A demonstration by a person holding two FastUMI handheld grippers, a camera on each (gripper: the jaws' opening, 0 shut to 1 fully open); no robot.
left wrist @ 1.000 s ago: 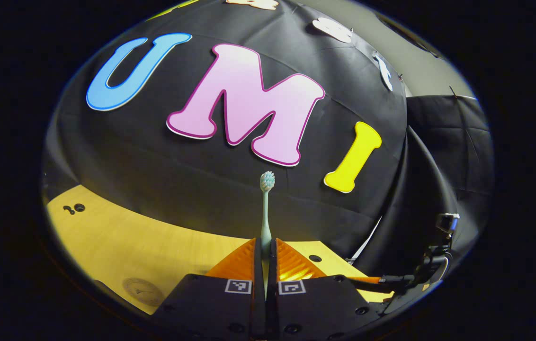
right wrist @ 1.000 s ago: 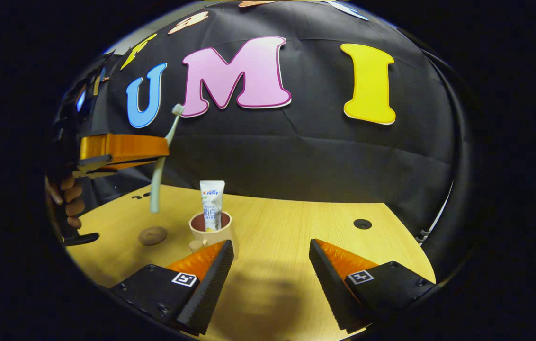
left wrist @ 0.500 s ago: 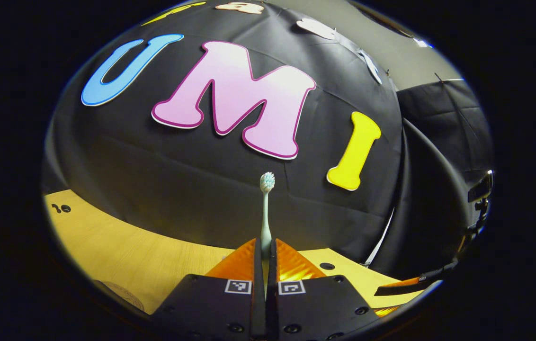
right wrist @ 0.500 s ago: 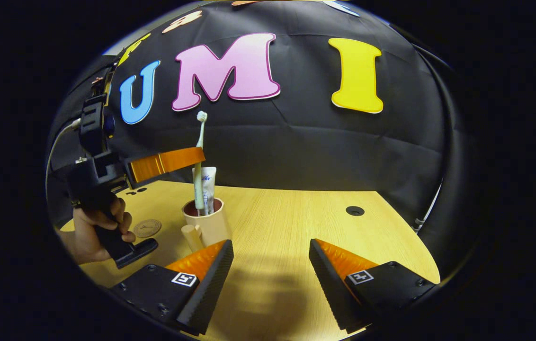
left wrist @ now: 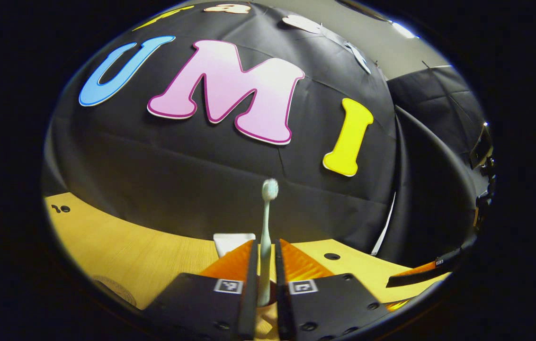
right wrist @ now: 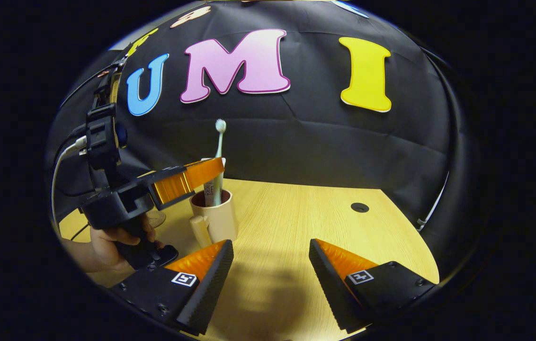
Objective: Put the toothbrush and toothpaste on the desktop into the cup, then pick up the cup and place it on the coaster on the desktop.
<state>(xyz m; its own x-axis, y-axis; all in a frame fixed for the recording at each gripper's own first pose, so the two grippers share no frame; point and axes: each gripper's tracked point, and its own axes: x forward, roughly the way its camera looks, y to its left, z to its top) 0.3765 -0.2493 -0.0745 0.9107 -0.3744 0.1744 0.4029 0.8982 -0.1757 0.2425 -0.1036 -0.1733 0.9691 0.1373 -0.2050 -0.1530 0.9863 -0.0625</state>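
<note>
A pale green toothbrush [left wrist: 266, 222] stands upright between my left gripper's [left wrist: 266, 242] fingers, which sit slightly apart with a gap on each side of the handle. In the right gripper view the toothbrush [right wrist: 219, 151] stands in the beige cup [right wrist: 220, 222] beside the white toothpaste tube [right wrist: 209, 190], and the left gripper [right wrist: 218, 166] hovers just above the rim. My right gripper [right wrist: 270, 248] is open and empty, low over the table in front of the cup. The round coaster [right wrist: 157, 218] lies left of the cup, partly hidden behind the left gripper.
The wooden table [right wrist: 296, 227] has a small round hole [right wrist: 359, 207] at the back right. A hand [right wrist: 107, 241] holds the left gripper's handle at the left. The black booth wall rises close behind the cup.
The left gripper carried the toothbrush from the left to over the cup, lowered its handle inside next to the toothpaste, and its fingers have parted from the handle. The right gripper stayed nearly still.
</note>
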